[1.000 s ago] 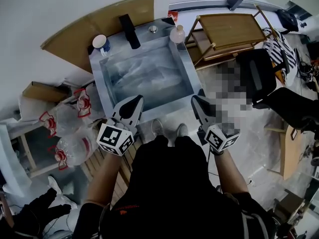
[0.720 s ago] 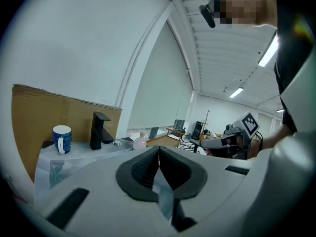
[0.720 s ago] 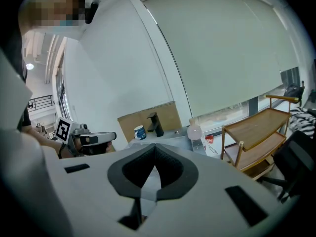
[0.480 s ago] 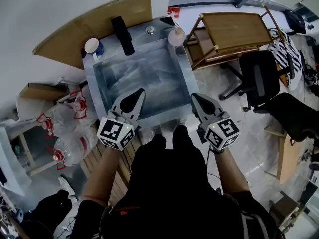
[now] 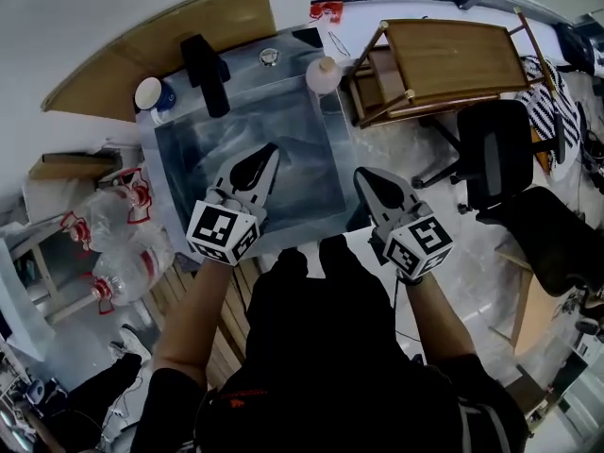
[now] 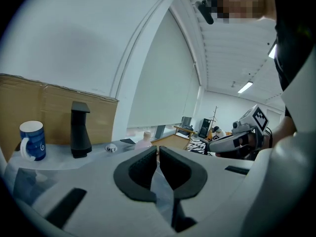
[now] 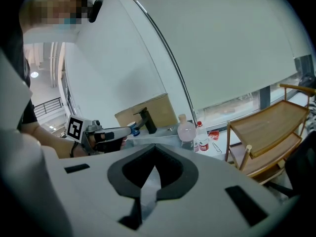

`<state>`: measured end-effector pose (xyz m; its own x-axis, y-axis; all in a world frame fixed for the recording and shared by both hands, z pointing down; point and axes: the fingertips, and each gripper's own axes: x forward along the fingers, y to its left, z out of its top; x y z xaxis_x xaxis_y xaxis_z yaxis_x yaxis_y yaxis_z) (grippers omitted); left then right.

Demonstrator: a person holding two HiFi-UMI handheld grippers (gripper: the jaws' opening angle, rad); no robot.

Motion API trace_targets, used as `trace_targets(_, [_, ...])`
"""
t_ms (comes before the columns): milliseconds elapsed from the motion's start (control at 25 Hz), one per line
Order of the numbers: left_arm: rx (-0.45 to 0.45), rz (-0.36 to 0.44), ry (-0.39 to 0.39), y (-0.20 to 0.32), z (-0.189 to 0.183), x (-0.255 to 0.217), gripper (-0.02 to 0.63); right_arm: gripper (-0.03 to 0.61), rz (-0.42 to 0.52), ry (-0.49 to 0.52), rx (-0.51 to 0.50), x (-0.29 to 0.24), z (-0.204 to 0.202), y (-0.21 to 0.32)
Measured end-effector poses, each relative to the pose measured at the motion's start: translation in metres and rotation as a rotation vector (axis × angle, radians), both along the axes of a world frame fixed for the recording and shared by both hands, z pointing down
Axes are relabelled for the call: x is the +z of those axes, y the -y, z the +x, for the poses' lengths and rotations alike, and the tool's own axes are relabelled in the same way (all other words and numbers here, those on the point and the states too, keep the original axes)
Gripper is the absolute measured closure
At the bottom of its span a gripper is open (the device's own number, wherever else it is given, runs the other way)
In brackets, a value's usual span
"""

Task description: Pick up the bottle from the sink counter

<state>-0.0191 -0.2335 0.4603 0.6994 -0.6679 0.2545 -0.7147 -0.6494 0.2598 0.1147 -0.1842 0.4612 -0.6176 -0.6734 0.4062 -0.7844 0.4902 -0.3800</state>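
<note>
- Left gripper (image 5: 271, 147) – jaws pressed together with only a thin slit between the dark pads, and nothing in them. It hangs over the front half of the steel sink basin (image 5: 189, 149), touching nothing.
- Right gripper (image 5: 361, 175) – jaws closed to a point and likewise empty. It is held in the air just off the sink unit's front right corner, over the floor rather than the basin.
- The bottle (image 5: 323, 74), pale pink with a round body and a light cap, stands upright on the counter's back right corner, well apart from both grippers.
- Along the counter's back edge there is a blue-and-white mug (image 5: 149, 93) at the back left corner, then a black faucet (image 5: 206, 62) and a small metal knob (image 5: 270, 57). A gap of bare rim lies between the knob and the bottle.
- The hollow basin lies open between the left gripper and the back edge.
- A wooden trolley (image 5: 453, 55) stands against the counter's right side, its near leg just beside the bottle.
- A black office chair (image 5: 495, 149) stands farther right, off the right gripper's outer side.
- A cardboard panel (image 5: 160, 41) closes off the wall side behind the faucet.
</note>
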Motion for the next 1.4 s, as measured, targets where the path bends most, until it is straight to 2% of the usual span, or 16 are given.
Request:
trace_targets(200, [-0.011, 0.002, 0.008, 0.030, 0.014, 0.011, 0.593, 0.574, -0.015, 0.003, -0.017, 0.008, 0.011, 0.019])
trace_targets(360, [0.008, 0.006, 0.018, 0.052, 0.027, 0.024, 0.527, 0.574, -0.027, 0.003, -0.026, 0.016, 0.018, 0.030])
trace_targets(760, [0.038, 0.028, 0.034, 0.096, 0.054, 0.047, 0.470, 0.574, -0.058, 0.002, -0.038, 0.039, 0.030, 0.049])
trace_targets(1400, [0.097, 0.070, 0.050, 0.146, 0.089, 0.065, 0.405, 0.574, -0.052, 0.012, -0.052, 0.055, 0.036, 0.075])
